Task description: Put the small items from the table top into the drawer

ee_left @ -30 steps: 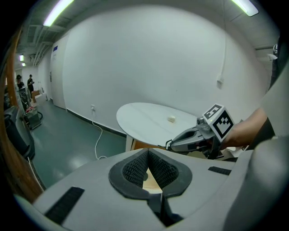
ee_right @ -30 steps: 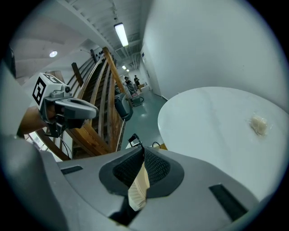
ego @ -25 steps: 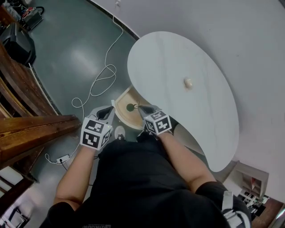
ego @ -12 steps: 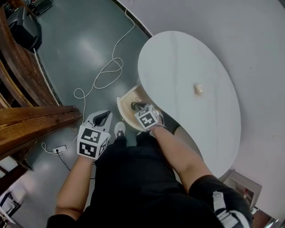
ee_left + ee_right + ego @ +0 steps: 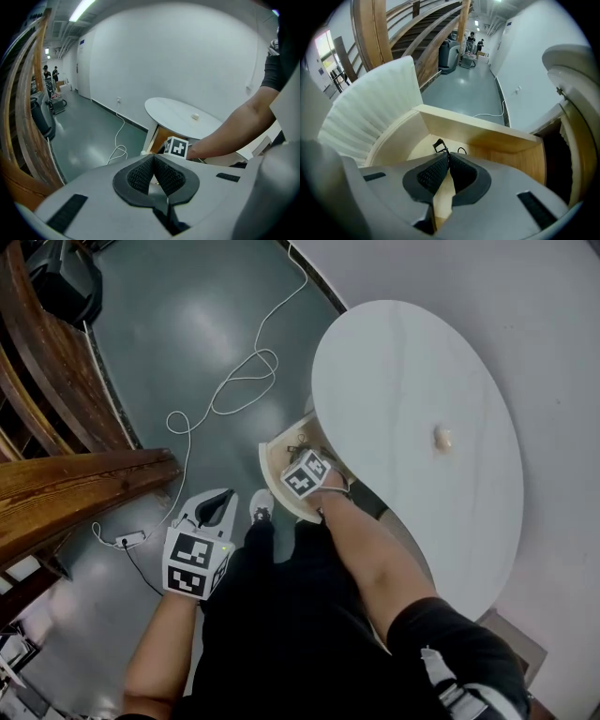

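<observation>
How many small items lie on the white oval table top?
1: a small cream lump near the table top's middle. The person's arm may hide a little of the near edge.

The white oval table top (image 5: 412, 381) is carrying one small cream item (image 5: 442, 438), which is lying near its middle. On the grey-green floor (image 5: 187, 324) a white cable (image 5: 246, 378) is lying in loops beside the table.
</observation>
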